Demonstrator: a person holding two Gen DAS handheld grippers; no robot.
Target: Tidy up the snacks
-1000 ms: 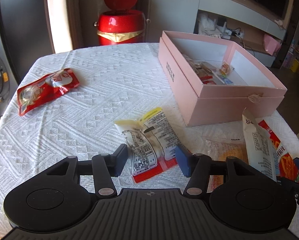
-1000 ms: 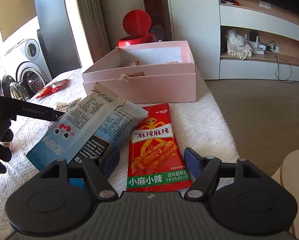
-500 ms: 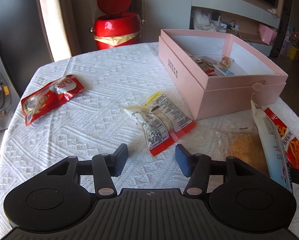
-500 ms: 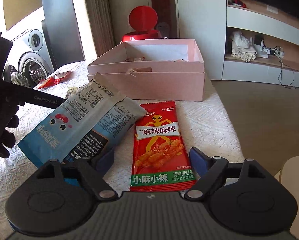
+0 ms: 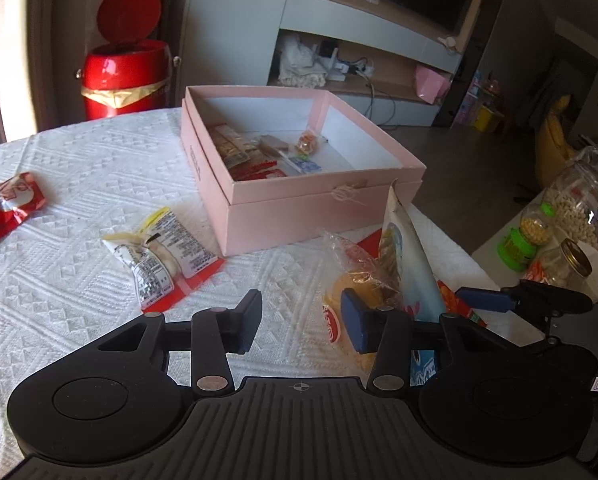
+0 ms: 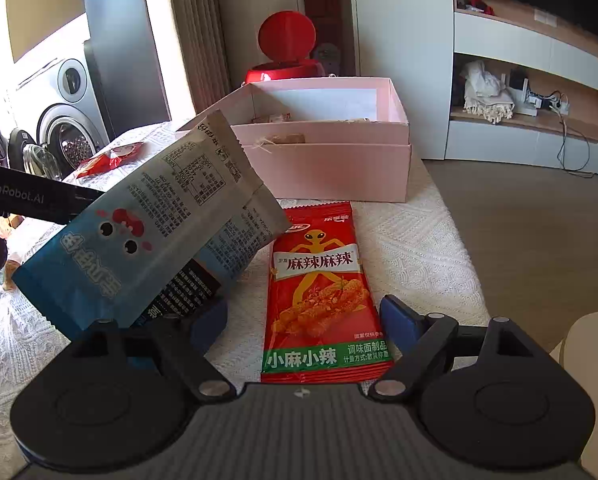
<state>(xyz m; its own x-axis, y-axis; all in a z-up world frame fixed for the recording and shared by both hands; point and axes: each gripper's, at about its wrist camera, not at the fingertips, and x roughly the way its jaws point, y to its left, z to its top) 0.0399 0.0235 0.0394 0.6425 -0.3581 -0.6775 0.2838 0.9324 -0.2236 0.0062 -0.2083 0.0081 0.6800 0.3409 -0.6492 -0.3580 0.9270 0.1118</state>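
An open pink box (image 5: 283, 208) (image 6: 339, 168) holding several small snacks stands on the white tablecloth. My left gripper (image 5: 299, 322) is open and empty above the cloth, its right finger beside a clear-wrapped bun (image 5: 359, 280). My right gripper (image 6: 305, 320) is open, its jaws on either side of a red spicy-strip packet (image 6: 323, 292) lying flat. A blue-and-white packet (image 6: 147, 240) (image 5: 403, 256) leans tilted over the right gripper's left finger; whether anything holds it I cannot tell. A yellow-and-red packet (image 5: 167, 256) lies left of the box, and a red packet (image 5: 7, 204) at the far left.
A red bin (image 5: 125, 68) with its lid up stands beyond the table. Glass jars (image 5: 579, 216) sit on a low surface to the right. A washing machine (image 6: 63, 128) and a TV cabinet (image 6: 539, 92) are behind. The table edge runs close on the right.
My left gripper has swung right, from over the yellow-and-red packet to beside the bun and the blue packet. My right gripper has edged forward over the red packet, jaws wide.
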